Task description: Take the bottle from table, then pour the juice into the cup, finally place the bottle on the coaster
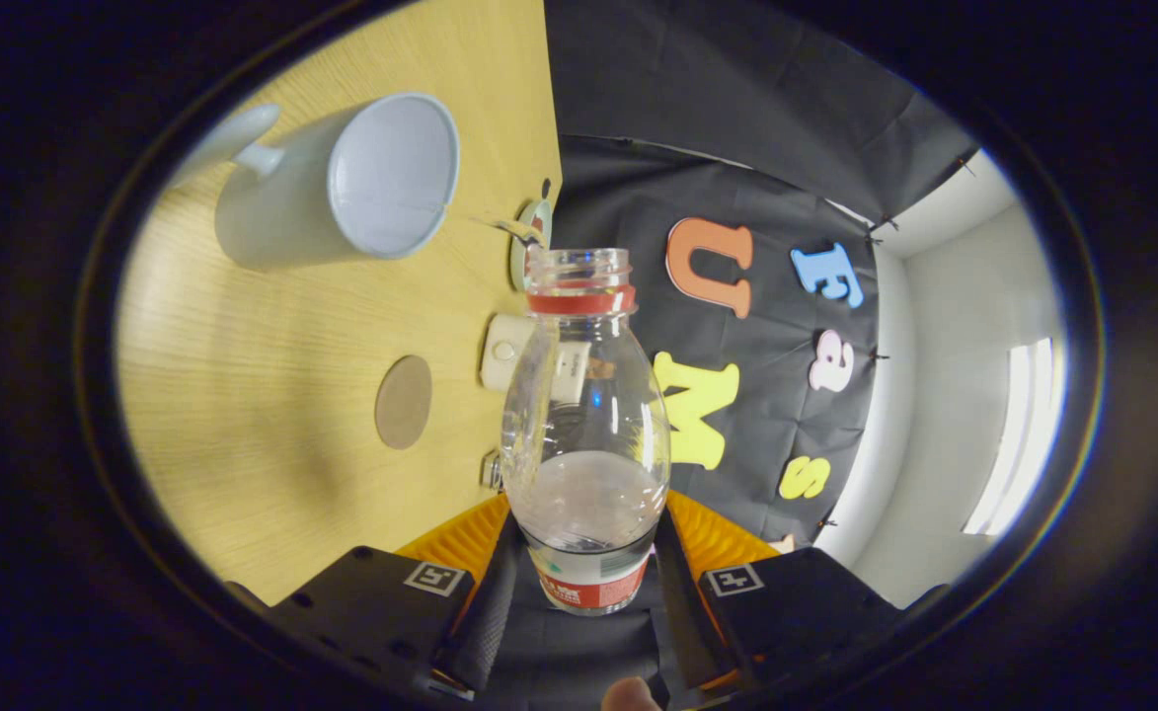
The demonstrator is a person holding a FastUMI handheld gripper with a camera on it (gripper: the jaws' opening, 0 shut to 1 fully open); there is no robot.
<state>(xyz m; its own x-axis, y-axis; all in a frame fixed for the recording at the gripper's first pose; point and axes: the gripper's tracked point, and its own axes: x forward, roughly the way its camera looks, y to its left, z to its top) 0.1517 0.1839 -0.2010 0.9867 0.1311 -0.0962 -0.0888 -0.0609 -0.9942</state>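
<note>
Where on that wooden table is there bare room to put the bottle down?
With the gripper shut on the bottle, bare table lies between the cup and the round coaster, and nearer than the coaster. The far edge is crowded by a white device and small objects.

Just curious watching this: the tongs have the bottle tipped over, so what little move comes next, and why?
Probably carry the open bottle, clamped in the tongs, sideways toward the white mug. Its mouth sits beside the mug, not over it, and the liquid rests low in the bottle, so nothing would land inside yet.
</note>
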